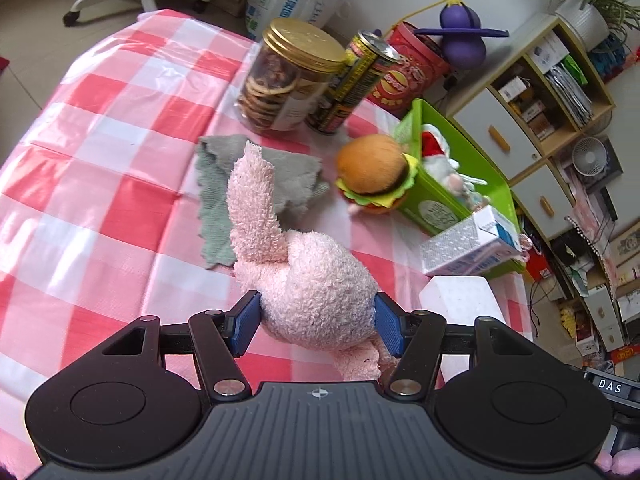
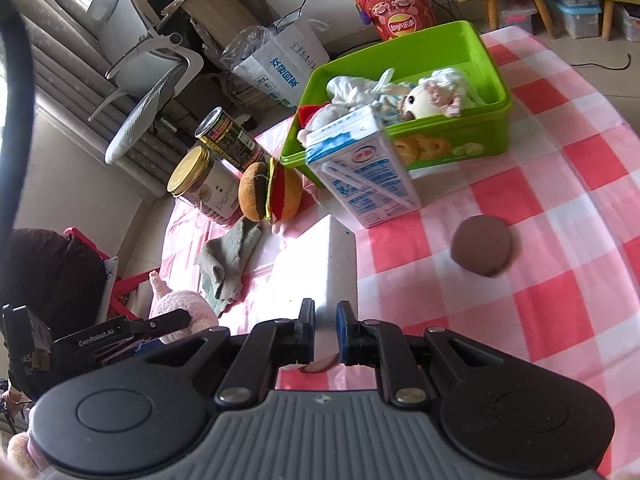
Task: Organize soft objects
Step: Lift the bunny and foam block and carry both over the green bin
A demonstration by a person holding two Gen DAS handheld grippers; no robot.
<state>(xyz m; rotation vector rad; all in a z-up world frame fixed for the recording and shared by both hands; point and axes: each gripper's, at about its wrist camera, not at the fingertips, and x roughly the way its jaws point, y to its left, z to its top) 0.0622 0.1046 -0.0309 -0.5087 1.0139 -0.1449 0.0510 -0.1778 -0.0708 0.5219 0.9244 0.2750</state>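
My left gripper [image 1: 316, 320] is shut on a pink plush toy [image 1: 316, 280], its blue pads pressing both sides of the fluffy body, and a long limb sticks up over the grey cloth [image 1: 248, 188]. The same plush [image 2: 184, 308] shows at the lower left of the right wrist view. A plush hamburger [image 1: 374, 172] leans against the green bin [image 1: 432, 208], which holds a doll [image 2: 424, 100] and other soft toys. My right gripper [image 2: 326, 332] is shut with nothing in it, low over the checked tablecloth in front of a white block [image 2: 320, 260].
A milk carton [image 2: 364, 176] stands against the bin's front wall. A brown disc [image 2: 482, 246] lies on the cloth to its right. A cookie jar [image 1: 288, 80] and a tall can [image 1: 352, 84] stand behind the grey cloth. A red snack bucket [image 1: 408, 68] sits beyond the table edge.
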